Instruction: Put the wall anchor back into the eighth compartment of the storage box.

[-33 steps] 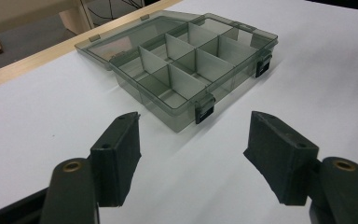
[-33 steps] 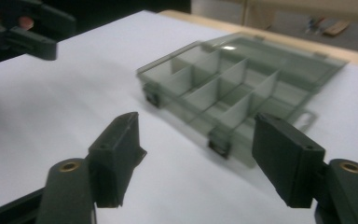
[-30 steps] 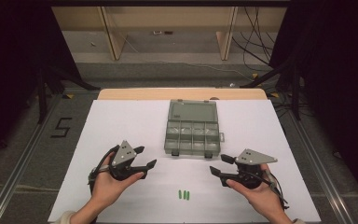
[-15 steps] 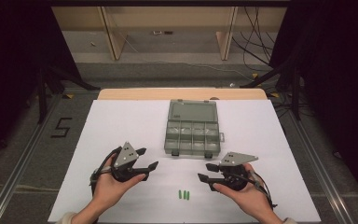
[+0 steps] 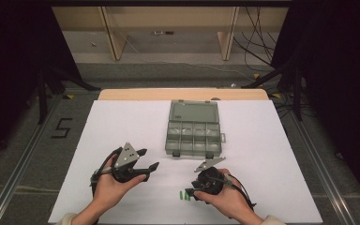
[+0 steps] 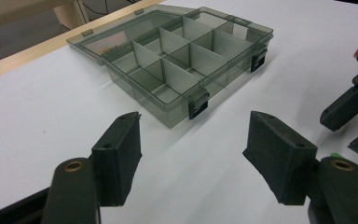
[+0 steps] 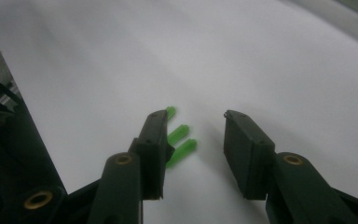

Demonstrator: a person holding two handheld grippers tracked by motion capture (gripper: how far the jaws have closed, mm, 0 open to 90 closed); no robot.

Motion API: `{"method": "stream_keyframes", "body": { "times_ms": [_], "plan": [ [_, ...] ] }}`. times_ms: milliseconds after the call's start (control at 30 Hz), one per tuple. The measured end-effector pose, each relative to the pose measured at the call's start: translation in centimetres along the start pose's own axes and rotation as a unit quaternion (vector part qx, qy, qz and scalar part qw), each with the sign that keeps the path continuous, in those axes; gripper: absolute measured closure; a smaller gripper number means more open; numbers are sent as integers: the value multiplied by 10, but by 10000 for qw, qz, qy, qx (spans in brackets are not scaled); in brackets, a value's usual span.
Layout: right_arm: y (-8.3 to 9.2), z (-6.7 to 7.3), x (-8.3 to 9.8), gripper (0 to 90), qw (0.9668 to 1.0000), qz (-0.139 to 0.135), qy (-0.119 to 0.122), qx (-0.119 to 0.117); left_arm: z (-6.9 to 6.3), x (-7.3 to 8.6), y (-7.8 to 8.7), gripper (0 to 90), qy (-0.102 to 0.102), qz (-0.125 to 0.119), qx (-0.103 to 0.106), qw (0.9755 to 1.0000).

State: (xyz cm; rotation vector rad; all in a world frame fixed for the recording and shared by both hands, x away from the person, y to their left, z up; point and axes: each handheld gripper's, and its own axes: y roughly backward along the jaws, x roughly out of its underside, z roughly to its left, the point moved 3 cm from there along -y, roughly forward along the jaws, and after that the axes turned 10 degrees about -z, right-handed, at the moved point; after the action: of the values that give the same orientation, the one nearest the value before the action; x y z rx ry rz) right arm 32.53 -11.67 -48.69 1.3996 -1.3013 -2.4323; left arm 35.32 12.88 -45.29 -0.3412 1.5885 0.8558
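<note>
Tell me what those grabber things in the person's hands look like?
Each gripper, left gripper and right gripper, is black with two chunky flat jaws, brass-coloured rivets, a grey three-cornered plate on top and a black cable trailing behind. A light sleeve shows at each wrist.

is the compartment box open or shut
Open: the compartment box has its lid folded back flat on the table, and its dividers show bare compartments.

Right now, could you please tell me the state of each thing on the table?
Organizer box: lid open flat, compartments empty.
Green pegs: three, lying loose on the table, not gripped.
Left tongs: open, holding nothing.
Right tongs: open, jaws have just been closing, above the pegs.
</note>
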Motion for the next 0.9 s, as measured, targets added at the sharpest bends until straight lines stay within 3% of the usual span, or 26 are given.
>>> {"method": "stream_keyframes", "body": {
  "times_ms": [33,267,400,533,567,900],
  "plan": [
    [-2,0,0,607,9999,9,115,4,0,0,0,351,-3,1,-1,10000],
    [-8,4,2,621,9990,356,256,113,0,0,0,351,-8,-1,4,10000],
    [-8,5,2,622,9984,400,362,180,-1,1,0,351,47,14,-33,10000],
    [-10,5,4,627,9977,463,446,227,0,0,0,351,-48,10,-18,10000],
    [-10,5,3,627,9977,459,439,233,-1,1,0,351,55,13,-46,10000],
    [-10,7,5,662,9949,596,720,388,1,0,0,351,-42,12,-24,10000]
  ]
}}
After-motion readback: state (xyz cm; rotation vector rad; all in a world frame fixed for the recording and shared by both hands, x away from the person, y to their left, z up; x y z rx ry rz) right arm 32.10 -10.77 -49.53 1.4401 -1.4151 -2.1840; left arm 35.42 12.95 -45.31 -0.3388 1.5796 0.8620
